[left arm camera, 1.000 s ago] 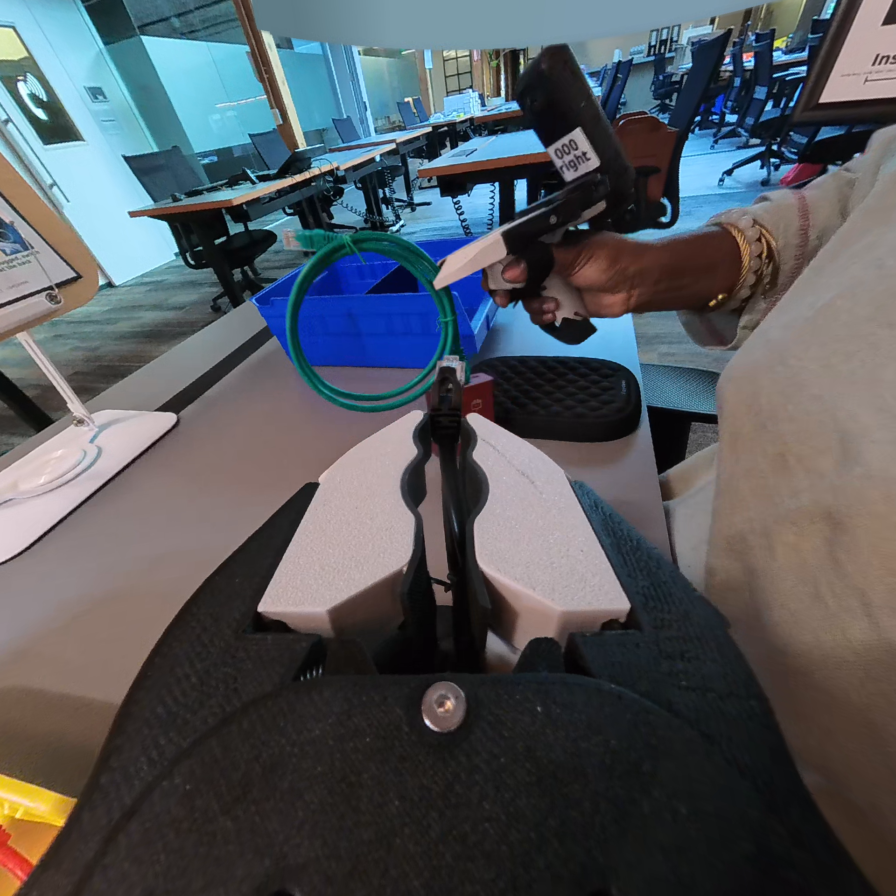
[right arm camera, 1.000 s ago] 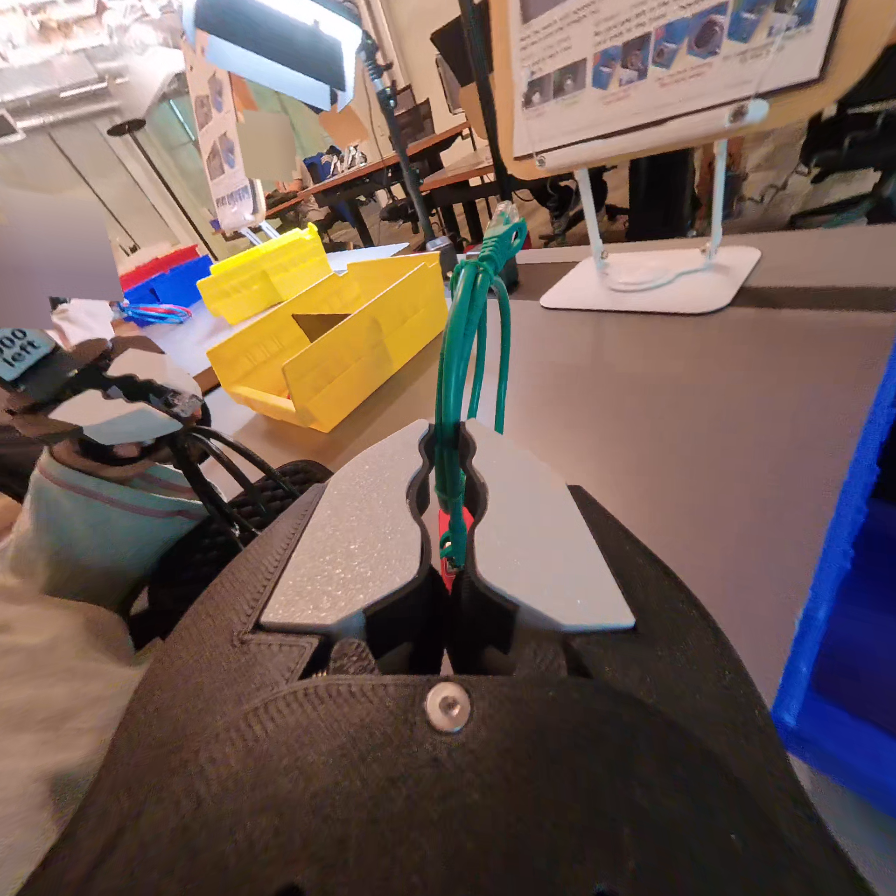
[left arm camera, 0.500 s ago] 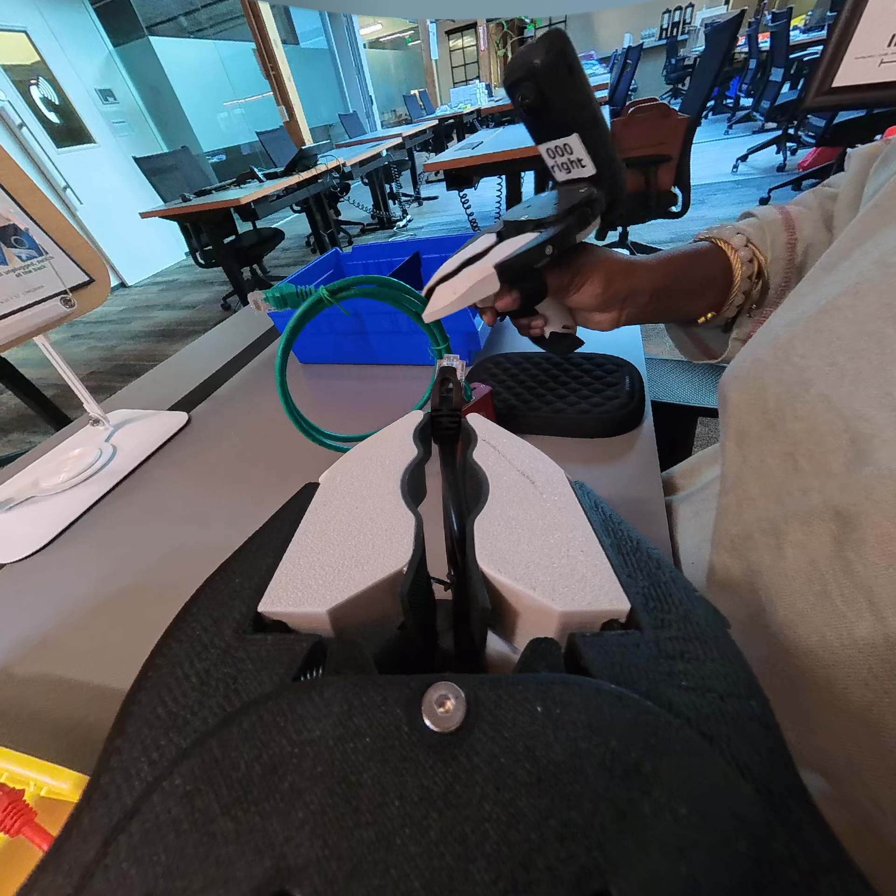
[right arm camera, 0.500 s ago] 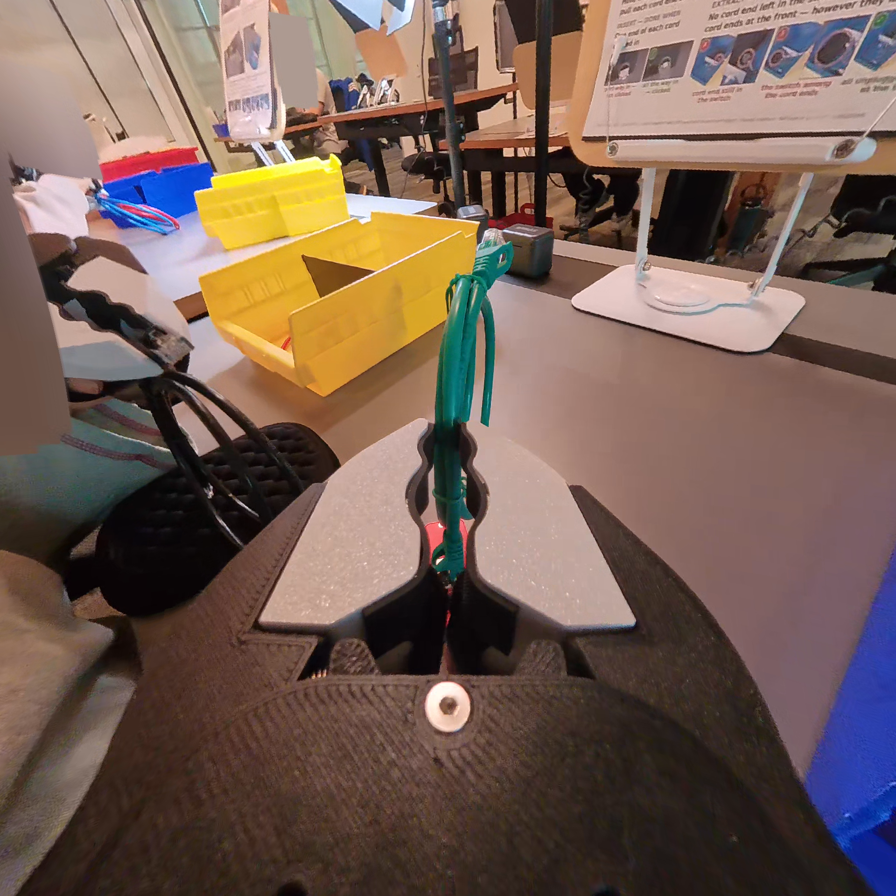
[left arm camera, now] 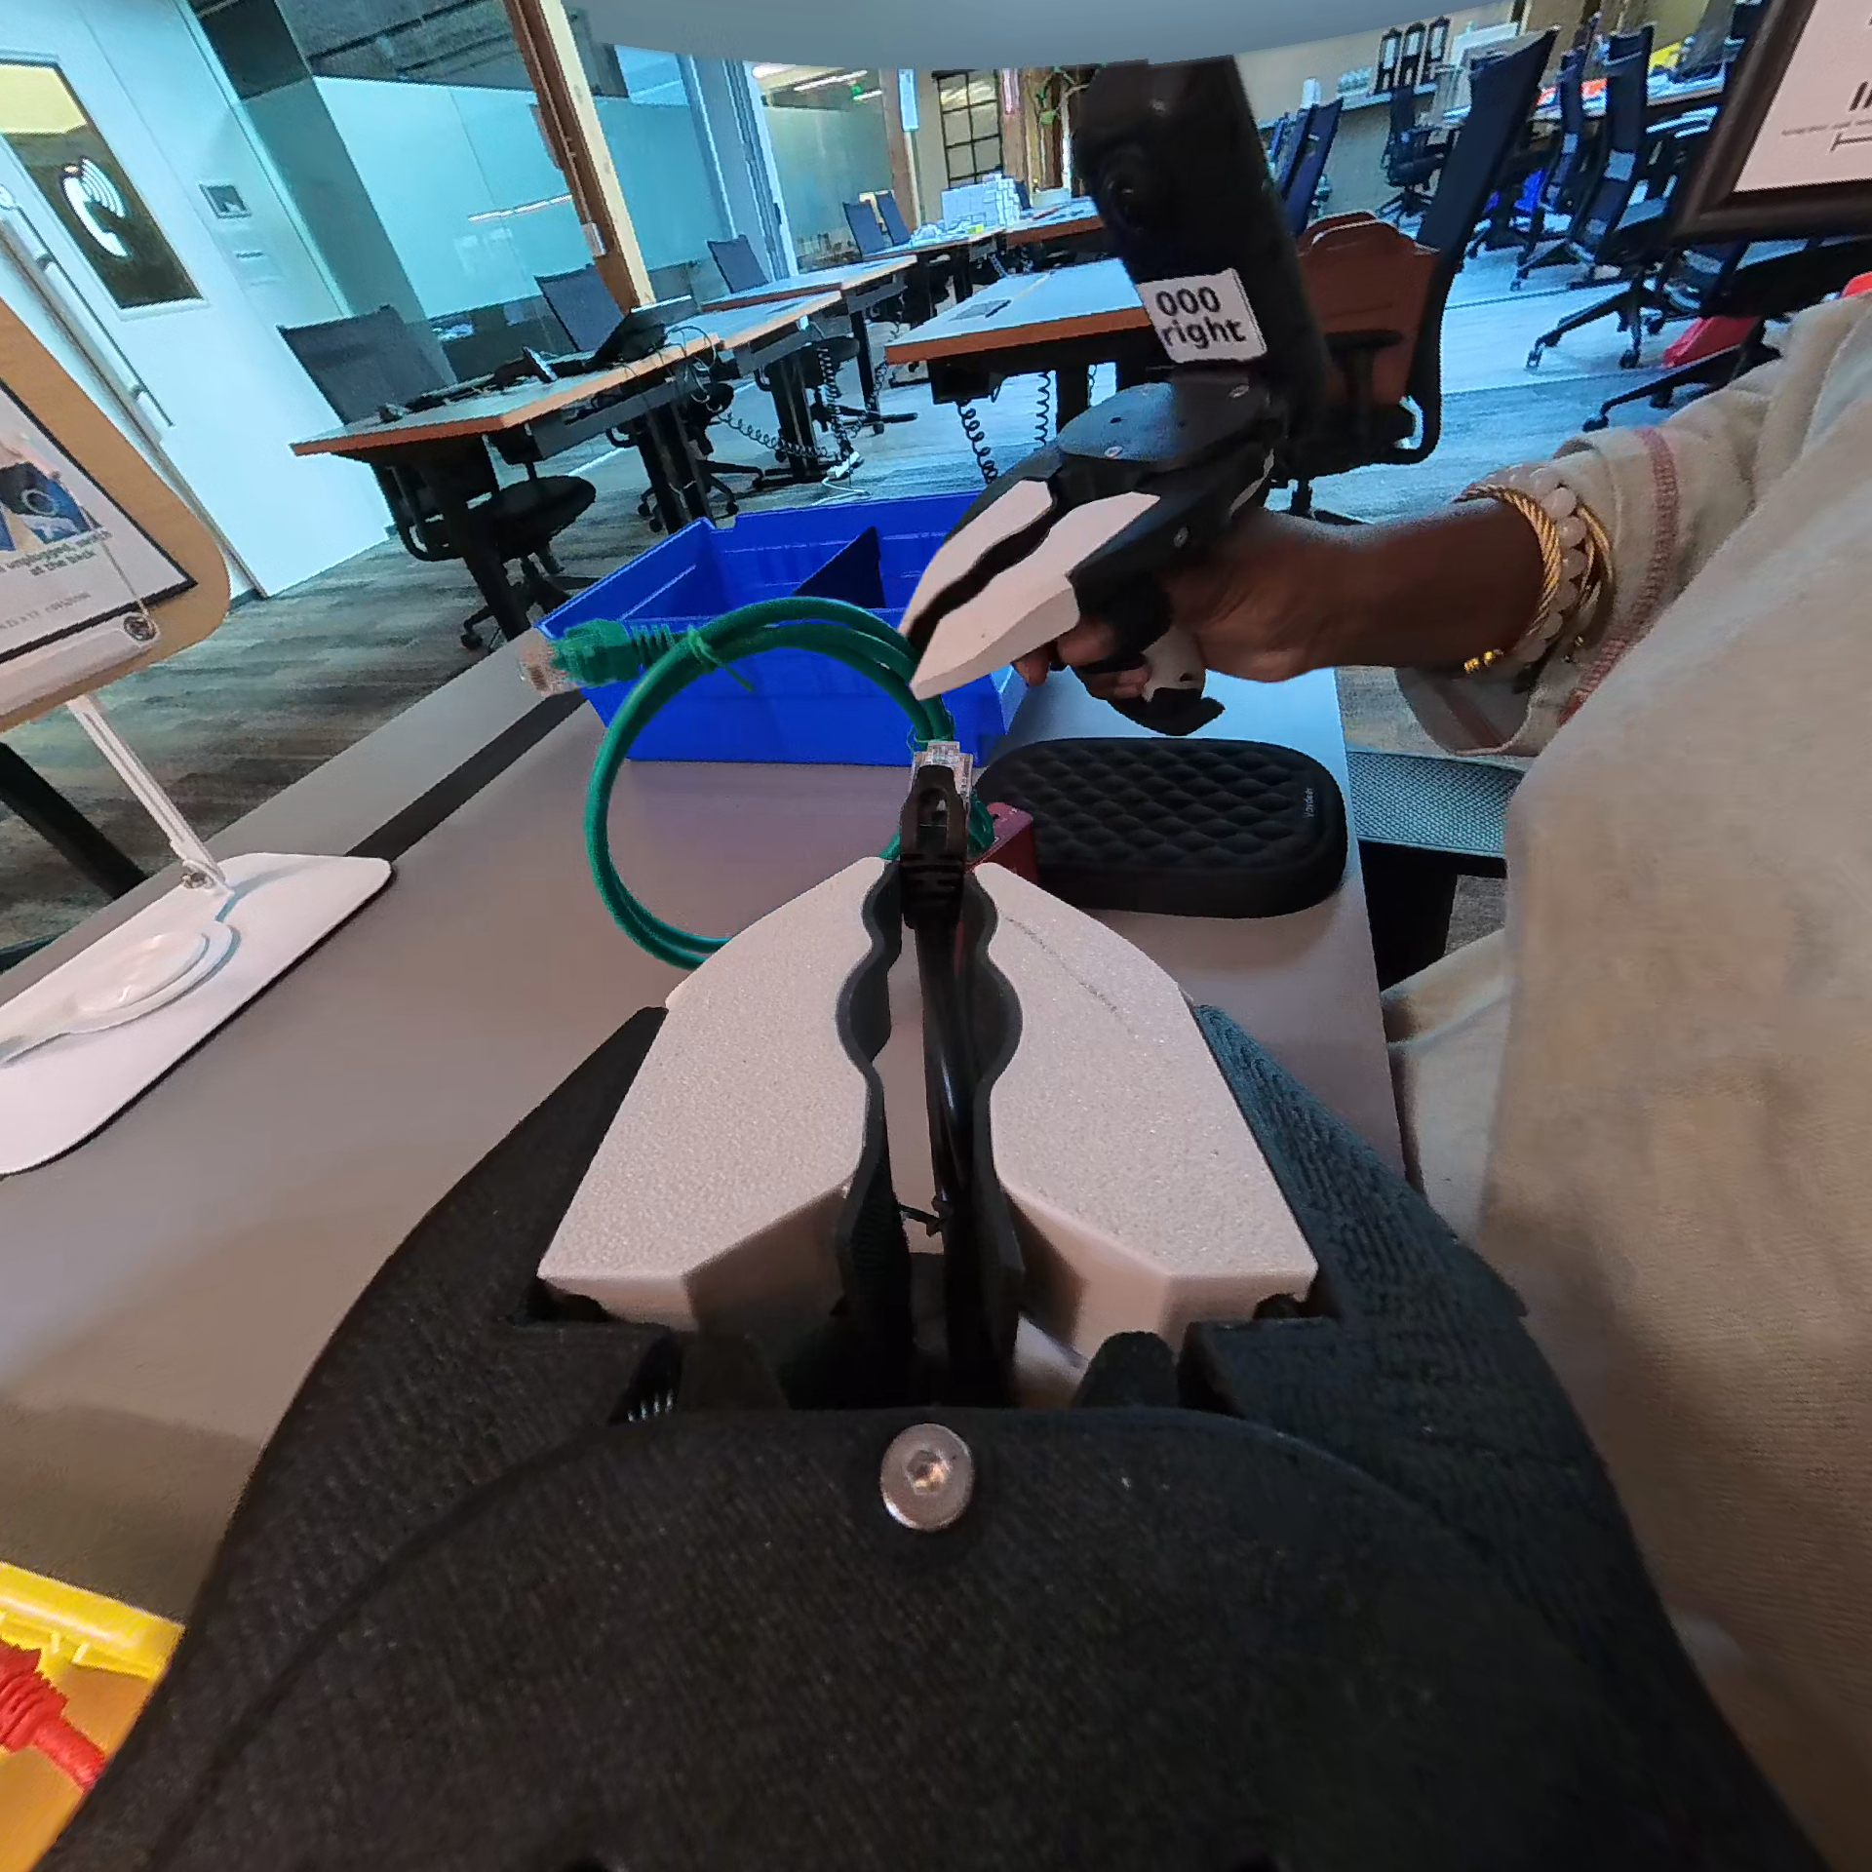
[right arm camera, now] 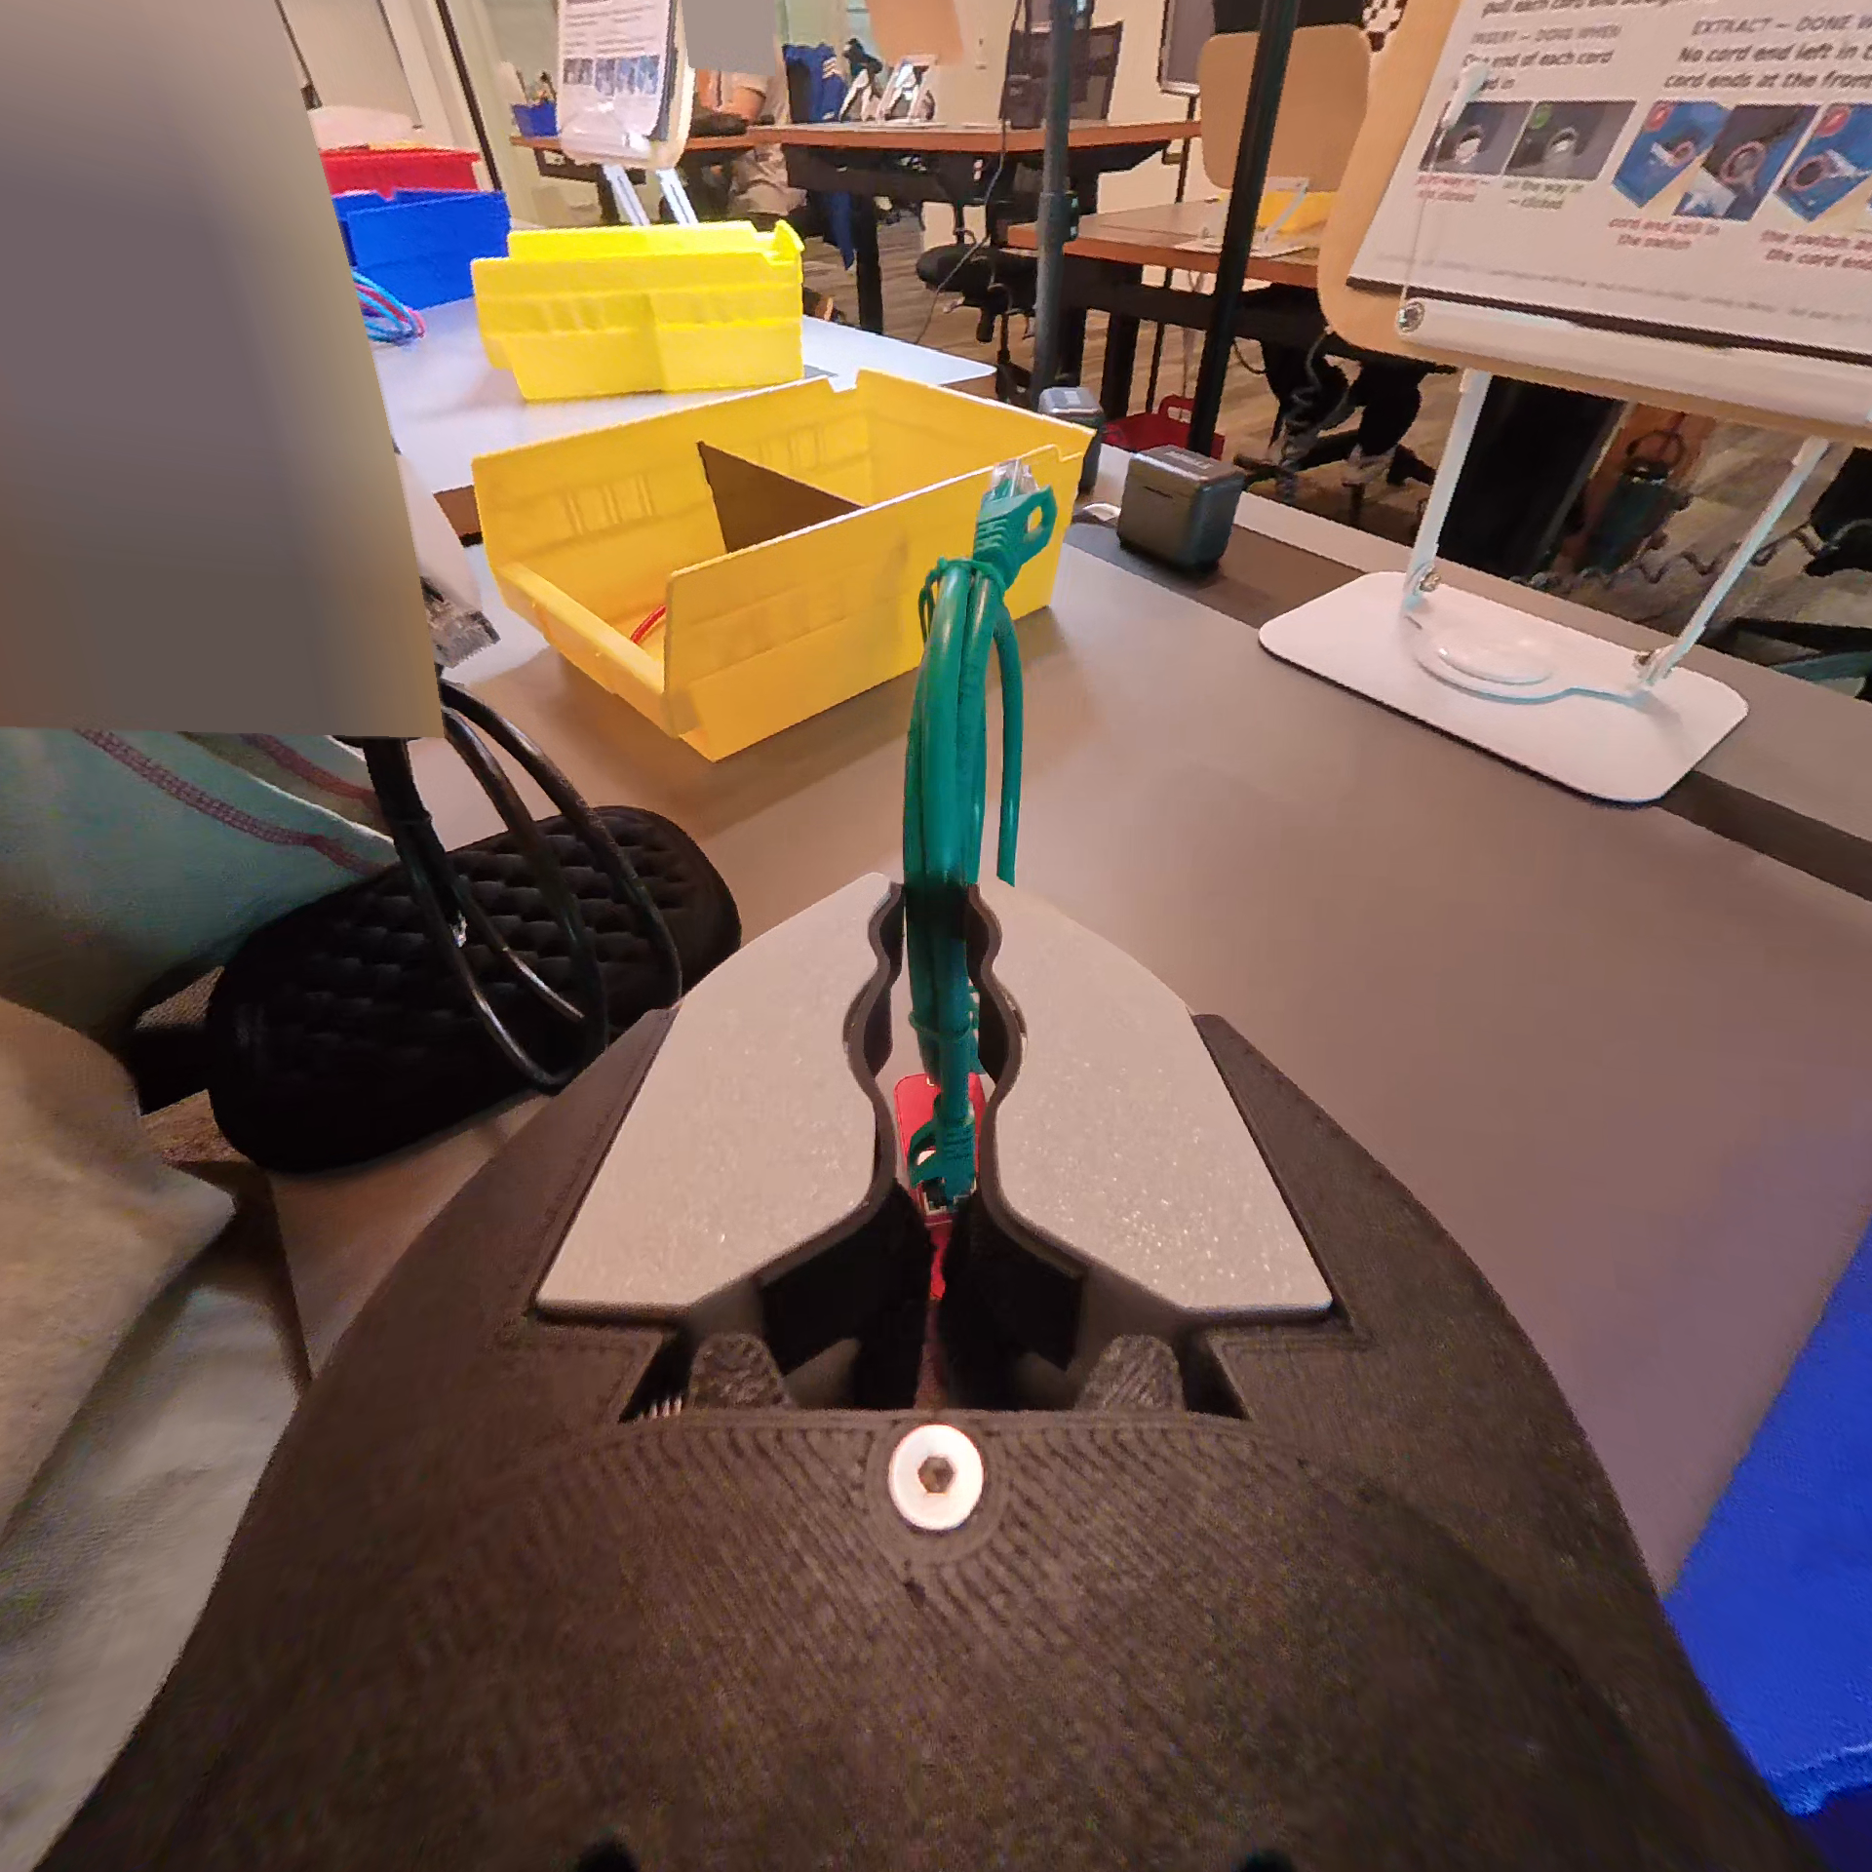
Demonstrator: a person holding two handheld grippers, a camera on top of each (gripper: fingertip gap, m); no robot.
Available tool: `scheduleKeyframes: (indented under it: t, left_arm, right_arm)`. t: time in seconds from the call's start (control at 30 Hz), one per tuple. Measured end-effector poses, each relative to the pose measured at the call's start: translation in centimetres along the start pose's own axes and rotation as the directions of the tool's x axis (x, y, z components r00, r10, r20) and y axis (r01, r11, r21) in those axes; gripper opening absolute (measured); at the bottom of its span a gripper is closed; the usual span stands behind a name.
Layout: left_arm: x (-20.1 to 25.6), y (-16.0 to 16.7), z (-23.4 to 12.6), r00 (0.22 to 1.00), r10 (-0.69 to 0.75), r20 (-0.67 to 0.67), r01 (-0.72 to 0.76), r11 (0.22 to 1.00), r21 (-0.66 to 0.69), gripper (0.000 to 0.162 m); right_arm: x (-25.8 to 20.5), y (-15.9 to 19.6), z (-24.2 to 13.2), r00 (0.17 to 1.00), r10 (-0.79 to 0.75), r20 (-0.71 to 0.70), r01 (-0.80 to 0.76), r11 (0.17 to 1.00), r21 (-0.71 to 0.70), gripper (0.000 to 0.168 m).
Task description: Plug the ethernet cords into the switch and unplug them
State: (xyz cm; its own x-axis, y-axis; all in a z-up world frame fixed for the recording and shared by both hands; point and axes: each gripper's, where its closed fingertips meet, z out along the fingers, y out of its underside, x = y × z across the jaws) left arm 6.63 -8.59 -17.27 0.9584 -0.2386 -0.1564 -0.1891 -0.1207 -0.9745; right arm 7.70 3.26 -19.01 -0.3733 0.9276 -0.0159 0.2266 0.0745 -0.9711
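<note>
Since earlier, my right gripper (left arm camera: 927, 677) lowers green cord (left arm camera: 648, 810) toward red switch (right arm camera: 937, 1099), tongs pinching coil. Left gripper (left arm camera: 937, 891) pinches black cord (left arm camera: 937, 821), plug forward. Risk: cords tangling near switch, I misalign plug.

My left gripper (left arm camera: 937, 891) was clamped tight; my right gripper (right arm camera: 937, 902) was clamped too, raised above the tabletop's far edge.
</note>
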Motion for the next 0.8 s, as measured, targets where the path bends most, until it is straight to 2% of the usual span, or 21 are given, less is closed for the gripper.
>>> scheduleKeyframes:
  t: [0.4,0.57,0.8]
  left_arm:
    - [-0.5,0.8,1.9,1.0,-0.021,0.017,0.021,0.998,-0.052,0.011]
    - [-0.4,0.8,1.7,1.0,-0.02,0.015,0.021,0.999,-0.05,0.011]
    - [-0.1,0.7,1.7,1.0,-0.011,0.004,0.011,0.999,-0.043,0.011]
  right_arm:
    - [-0.4,-0.1,-0.2,0.998,-0.052,0.02,0.052,0.999,0.002,0.013]
    - [-0.9,0.4,-0.3,0.995,-0.06,0.077,0.062,0.998,-0.022,0.026]
    - [-1.6,1.9,-0.2,0.976,-0.184,0.12,0.194,0.978,-0.078,0.035]
